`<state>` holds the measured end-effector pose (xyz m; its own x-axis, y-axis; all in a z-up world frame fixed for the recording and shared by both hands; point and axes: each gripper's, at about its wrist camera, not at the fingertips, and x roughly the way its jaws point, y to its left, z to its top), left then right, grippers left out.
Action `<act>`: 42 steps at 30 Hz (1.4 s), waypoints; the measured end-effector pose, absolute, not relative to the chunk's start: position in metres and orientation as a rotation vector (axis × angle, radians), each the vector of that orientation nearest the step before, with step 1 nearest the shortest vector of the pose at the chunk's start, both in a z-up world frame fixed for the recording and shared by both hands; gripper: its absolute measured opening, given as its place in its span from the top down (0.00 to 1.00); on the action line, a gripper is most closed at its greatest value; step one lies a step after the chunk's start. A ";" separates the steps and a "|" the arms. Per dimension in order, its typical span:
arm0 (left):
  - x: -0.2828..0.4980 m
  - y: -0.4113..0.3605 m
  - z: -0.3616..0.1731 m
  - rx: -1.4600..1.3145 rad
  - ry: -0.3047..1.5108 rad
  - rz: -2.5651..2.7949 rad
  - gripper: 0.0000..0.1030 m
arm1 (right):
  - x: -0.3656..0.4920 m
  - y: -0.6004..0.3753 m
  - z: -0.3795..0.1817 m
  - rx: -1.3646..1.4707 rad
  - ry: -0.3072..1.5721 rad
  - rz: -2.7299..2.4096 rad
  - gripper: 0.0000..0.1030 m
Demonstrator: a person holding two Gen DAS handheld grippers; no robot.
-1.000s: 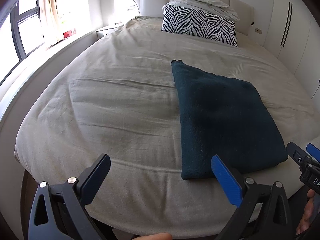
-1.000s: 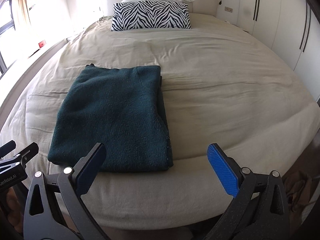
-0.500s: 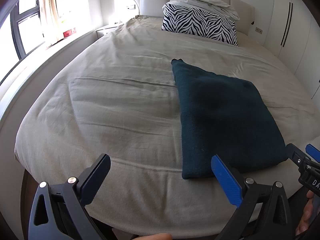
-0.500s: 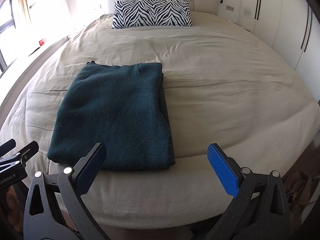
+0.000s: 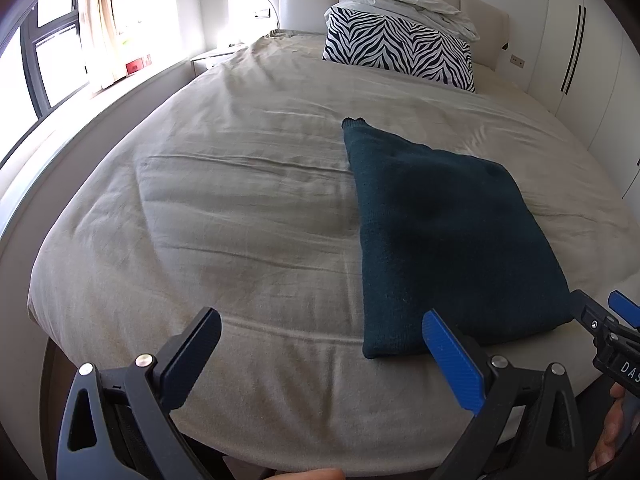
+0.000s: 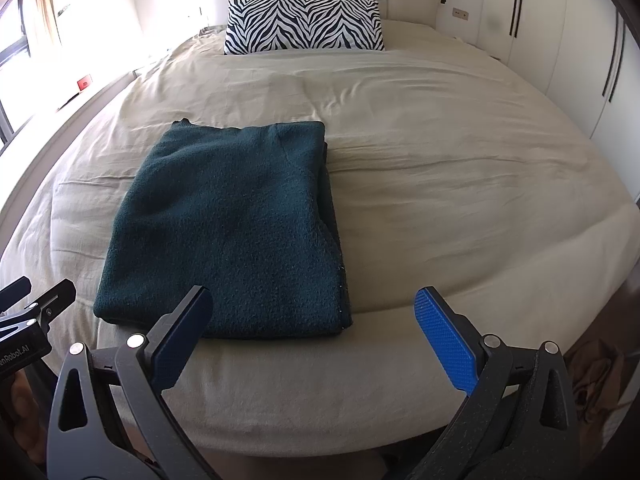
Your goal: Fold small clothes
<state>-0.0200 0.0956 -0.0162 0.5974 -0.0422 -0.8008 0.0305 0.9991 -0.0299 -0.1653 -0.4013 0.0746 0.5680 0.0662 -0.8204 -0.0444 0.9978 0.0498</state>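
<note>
A dark teal knitted garment [image 6: 232,232], folded into a rectangle, lies flat near the foot of the beige-sheeted bed [image 6: 440,168]. The left gripper [image 5: 320,344] and right gripper [image 6: 312,320] hover at the bed's edge, jaws spread wide and holding nothing.

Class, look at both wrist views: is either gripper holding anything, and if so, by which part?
Nothing is held. The left gripper and right gripper are both open, short of the folded teal garment on the bed.

folded dark teal garment [image 5: 448,240] flat on the beige bed [image 5: 240,220], near the foot edge. left hand-held gripper [image 5: 324,344] wide apart, holding nothing. right hand-held gripper [image 5: 616,320] just beside the garment corner. zebra pillow [image 5: 400,54] at the headboard.
</note>
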 end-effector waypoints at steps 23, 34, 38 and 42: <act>-0.021 0.095 -0.016 -0.014 0.931 -0.043 0.00 | -0.165 -0.402 0.074 0.025 0.966 0.066 0.00; -0.021 0.094 -0.016 -0.012 0.931 -0.043 0.00 | -0.167 -0.402 0.070 0.025 0.971 0.065 0.00; -0.021 0.094 -0.016 -0.012 0.932 -0.044 0.00 | -0.167 -0.403 0.070 0.025 0.971 0.065 0.00; -0.021 0.094 -0.016 -0.013 0.933 -0.044 0.00 | -0.167 -0.402 0.070 0.026 0.972 0.065 0.00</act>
<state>-0.0212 0.0939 -0.0158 0.5950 -0.0430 -0.8026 0.0322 0.9990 -0.0297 -0.1671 -0.4025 0.0697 0.5617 0.0671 -0.8246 -0.0440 0.9977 0.0513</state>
